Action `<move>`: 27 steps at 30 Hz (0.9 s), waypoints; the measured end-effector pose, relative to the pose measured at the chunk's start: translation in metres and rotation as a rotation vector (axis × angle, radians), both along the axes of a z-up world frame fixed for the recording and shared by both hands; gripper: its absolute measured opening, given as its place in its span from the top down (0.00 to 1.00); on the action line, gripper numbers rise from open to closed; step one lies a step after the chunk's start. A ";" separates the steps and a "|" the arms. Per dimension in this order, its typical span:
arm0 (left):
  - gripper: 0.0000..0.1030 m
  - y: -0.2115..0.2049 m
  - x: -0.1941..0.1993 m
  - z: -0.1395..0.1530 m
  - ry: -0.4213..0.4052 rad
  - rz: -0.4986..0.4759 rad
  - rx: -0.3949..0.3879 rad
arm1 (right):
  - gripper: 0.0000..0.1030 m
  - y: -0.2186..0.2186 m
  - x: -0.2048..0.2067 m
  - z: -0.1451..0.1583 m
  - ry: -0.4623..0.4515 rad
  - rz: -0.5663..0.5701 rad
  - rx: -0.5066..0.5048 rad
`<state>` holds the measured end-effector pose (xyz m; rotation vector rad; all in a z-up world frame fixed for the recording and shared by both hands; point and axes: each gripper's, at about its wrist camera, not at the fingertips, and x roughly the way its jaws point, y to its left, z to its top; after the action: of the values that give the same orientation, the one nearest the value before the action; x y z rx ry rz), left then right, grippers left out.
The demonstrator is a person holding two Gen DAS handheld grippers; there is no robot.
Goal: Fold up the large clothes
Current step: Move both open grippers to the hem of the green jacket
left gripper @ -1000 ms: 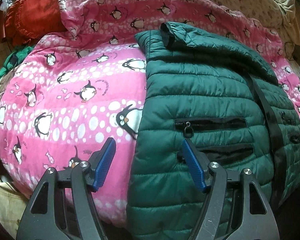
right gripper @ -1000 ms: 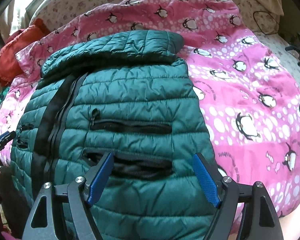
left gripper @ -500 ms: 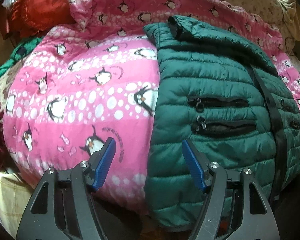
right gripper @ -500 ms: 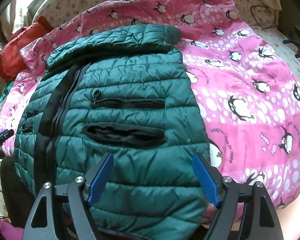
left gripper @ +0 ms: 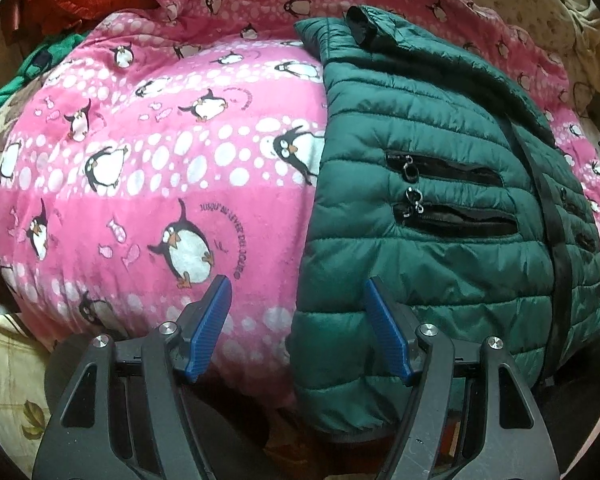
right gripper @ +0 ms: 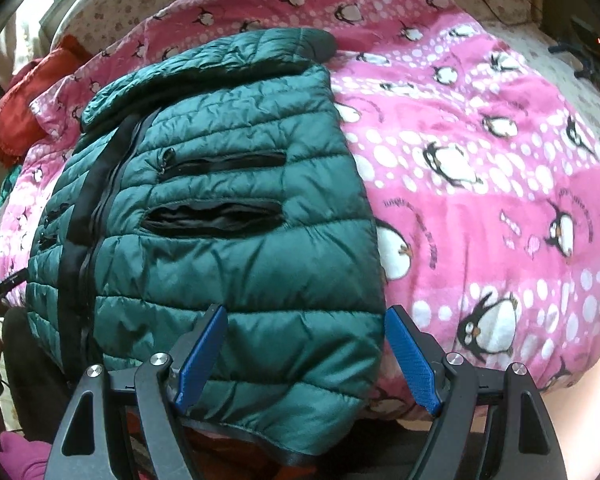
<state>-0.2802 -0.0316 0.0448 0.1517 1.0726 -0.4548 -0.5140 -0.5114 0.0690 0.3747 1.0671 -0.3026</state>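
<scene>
- Fingers (left gripper: 216, 332) of the left gripper (left gripper: 298, 330) stood spread and empty above the jacket's (left gripper: 420, 264) near left edge; those of the right gripper (right gripper: 306, 356) stood likewise spread and empty over its near right corner.
- The green quilted jacket lay front-up on a pink penguin blanket (left gripper: 148, 184) covering the bed, zip (right gripper: 96, 204) closed, hem (right gripper: 284, 436) hanging over the near edge, sleeves folded across the top.
- Handling, judged: light, soft and puffy; the shiny shell would likely slip and spring back once folded.
- Hold, judged: the two hem corners, pinched deep across a stitched seam rather than on the slick padding.
</scene>
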 end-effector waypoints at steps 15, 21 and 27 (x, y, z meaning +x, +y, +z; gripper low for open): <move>0.33 0.007 -0.005 -0.025 0.210 -0.076 -0.111 | 0.18 0.006 0.001 -0.009 -0.022 0.065 0.042; 0.33 0.007 -0.010 -0.032 0.226 -0.080 -0.107 | 0.18 -0.001 -0.001 -0.019 -0.013 0.052 0.106; 0.33 0.000 -0.016 -0.037 0.217 -0.098 -0.087 | 0.18 -0.008 -0.005 -0.015 -0.034 0.033 0.145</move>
<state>-0.2961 -0.0314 0.0074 0.0797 1.2594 -0.6158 -0.5190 -0.5189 0.0539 0.4897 1.0641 -0.1894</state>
